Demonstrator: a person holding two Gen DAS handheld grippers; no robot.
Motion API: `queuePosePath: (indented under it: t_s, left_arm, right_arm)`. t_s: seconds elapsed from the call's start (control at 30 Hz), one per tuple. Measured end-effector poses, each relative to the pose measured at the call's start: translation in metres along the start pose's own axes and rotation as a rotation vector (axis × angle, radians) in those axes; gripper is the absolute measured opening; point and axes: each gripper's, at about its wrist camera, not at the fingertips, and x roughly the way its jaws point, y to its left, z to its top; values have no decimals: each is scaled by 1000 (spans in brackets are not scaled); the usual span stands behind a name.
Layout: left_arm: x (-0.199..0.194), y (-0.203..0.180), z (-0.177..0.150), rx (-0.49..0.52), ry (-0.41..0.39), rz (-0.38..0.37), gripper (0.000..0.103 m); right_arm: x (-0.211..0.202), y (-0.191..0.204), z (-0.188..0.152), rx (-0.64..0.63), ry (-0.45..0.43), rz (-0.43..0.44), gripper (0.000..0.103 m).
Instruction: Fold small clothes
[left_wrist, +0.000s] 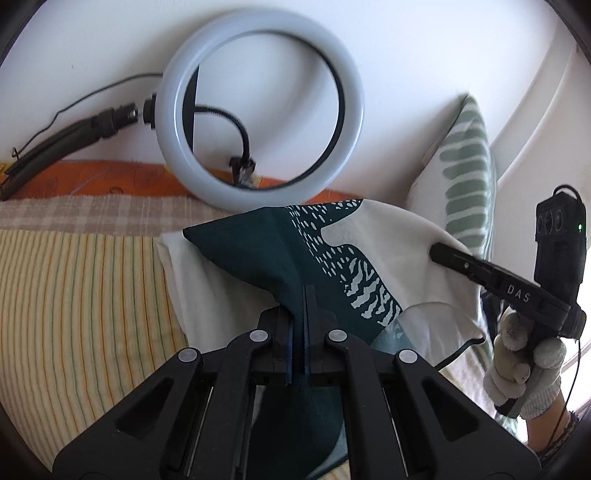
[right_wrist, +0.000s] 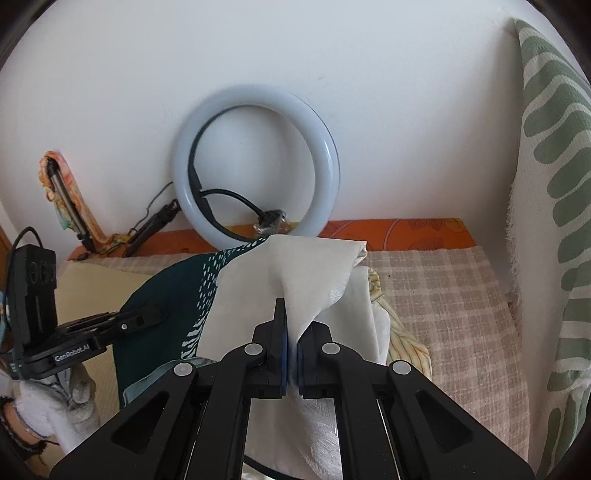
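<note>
Jaws of both grippers, L & R, angled down, clamped on white-teal cloth.

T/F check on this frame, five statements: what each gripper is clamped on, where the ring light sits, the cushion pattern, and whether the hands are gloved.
1. The left gripper is shut on the dark teal part of the cloth. True.
2. The right gripper hangs open above the cloth. False: it is shut on the cloth's white part.
3. The ring light leans against the white wall. True.
4. The cushion has red dots. False: it has green stripe-like marks on white.
5. The hand holding the right gripper is bare. False: it wears a light glove.
</note>
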Motion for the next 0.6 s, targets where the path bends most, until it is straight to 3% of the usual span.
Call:
queuePosePath:
  t_s: [0.1,0.2,0.3,0.33,0.43,0.6]
  left_arm:
    - [5,0,-4,30,5,44,1]
    - [8,5,-4,6,29,33,1]
    - [5,0,-8,59,31,78,5]
    - [4,-2,-9,70,34,91,8]
    - [-2,-1,-11,63,43,103,25]
    - [-20,-2,-16,80,39,124,35]
  right_arm:
    - [10,-9,-7,13,28,-27,2]
    - [16,-14,-12,16,57,-61,3]
    - [21,-16,-15,18,82,-106,3]
    - [23,-17,-15,22,99,-143,9]
    - [22,-23,-16,53,109,-178,10]
    - [9,-26,-18,75,100,-230,10]
